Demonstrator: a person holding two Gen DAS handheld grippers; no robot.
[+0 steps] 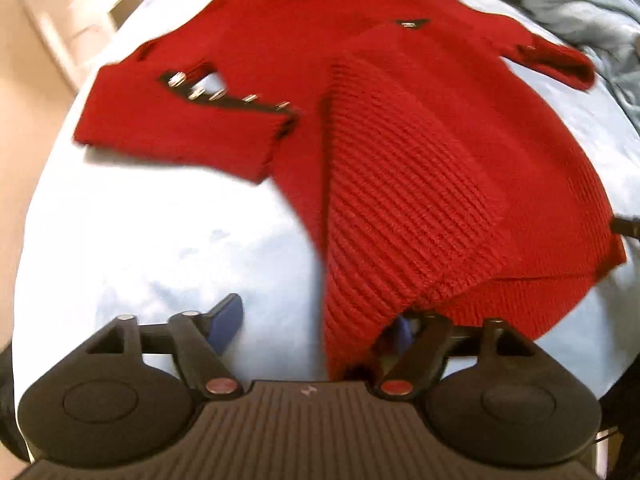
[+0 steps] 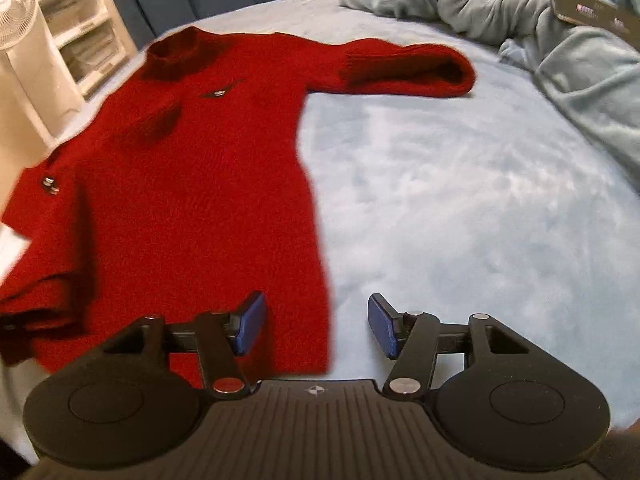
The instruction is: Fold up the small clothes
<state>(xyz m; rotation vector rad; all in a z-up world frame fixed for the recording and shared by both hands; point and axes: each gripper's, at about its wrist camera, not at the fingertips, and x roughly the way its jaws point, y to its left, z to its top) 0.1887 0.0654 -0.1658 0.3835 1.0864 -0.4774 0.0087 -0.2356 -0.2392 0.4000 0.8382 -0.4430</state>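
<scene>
A red knit sweater (image 1: pixel 400 152) lies flat on a pale blue bed (image 1: pixel 160 240), neck at the far end. Its left sleeve (image 1: pixel 180 132), with a row of metal buttons, is folded across. My left gripper (image 1: pixel 316 324) is open at the hem's left corner; a flap of hem drapes over its right finger, hiding the pad. In the right wrist view the sweater (image 2: pixel 180 184) fills the left half, its right sleeve (image 2: pixel 404 68) stretched out to the right. My right gripper (image 2: pixel 318 326) is open and empty, its jaws either side of the hem's right corner.
A rumpled grey-blue blanket (image 2: pixel 520 24) is heaped at the bed's far right, with a dark flat object (image 2: pixel 592 12) on it. White shelves (image 2: pixel 84 36) and a white fan (image 2: pixel 16 8) stand beyond the bed's left edge. Bare sheet (image 2: pixel 460 200) lies right of the sweater.
</scene>
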